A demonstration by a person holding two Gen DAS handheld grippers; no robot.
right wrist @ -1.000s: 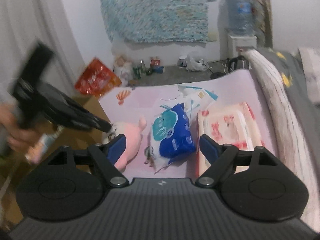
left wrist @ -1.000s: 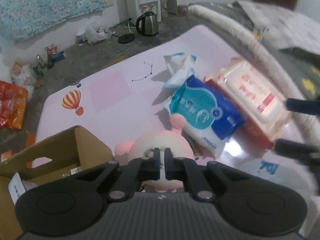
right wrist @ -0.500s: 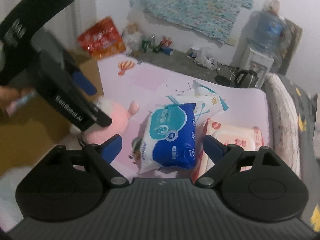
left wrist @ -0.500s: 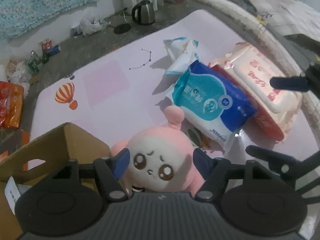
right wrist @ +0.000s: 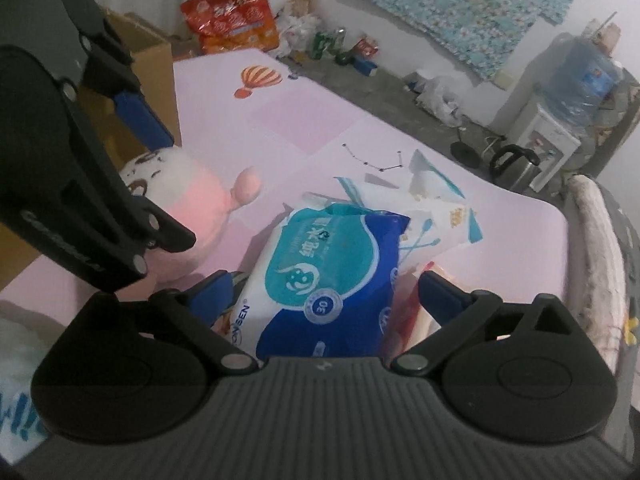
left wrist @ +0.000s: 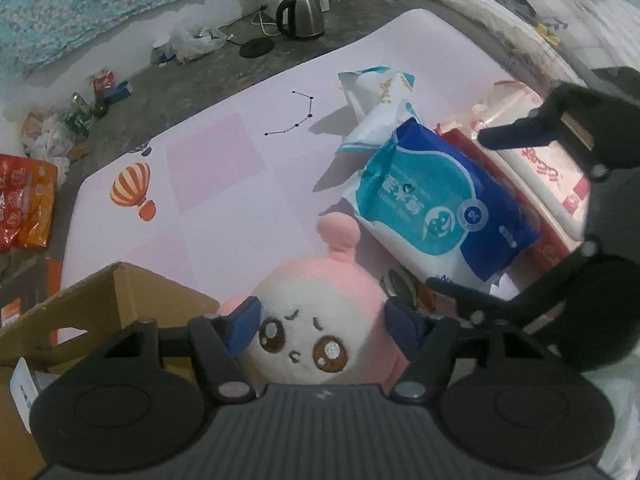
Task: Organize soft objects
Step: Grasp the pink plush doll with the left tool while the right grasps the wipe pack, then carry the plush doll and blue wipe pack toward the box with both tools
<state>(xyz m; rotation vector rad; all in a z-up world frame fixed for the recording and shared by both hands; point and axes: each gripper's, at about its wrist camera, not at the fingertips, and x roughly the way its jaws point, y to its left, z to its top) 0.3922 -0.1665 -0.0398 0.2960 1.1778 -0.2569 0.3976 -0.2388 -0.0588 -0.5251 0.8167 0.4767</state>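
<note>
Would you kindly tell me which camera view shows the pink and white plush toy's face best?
The left wrist view: the pink and white plush toy faces the camera, both eyes and mouth clear. The right wrist view shows the toy side-on, partly hidden behind the left gripper, with only the face's edge visible.

A plush toy (left wrist: 320, 328) lay on the mat (left wrist: 216, 160) between a box (left wrist: 100, 304) at left and stacked wipes packs (left wrist: 436, 204) at right, a kettle (left wrist: 300, 20) behind.
</note>
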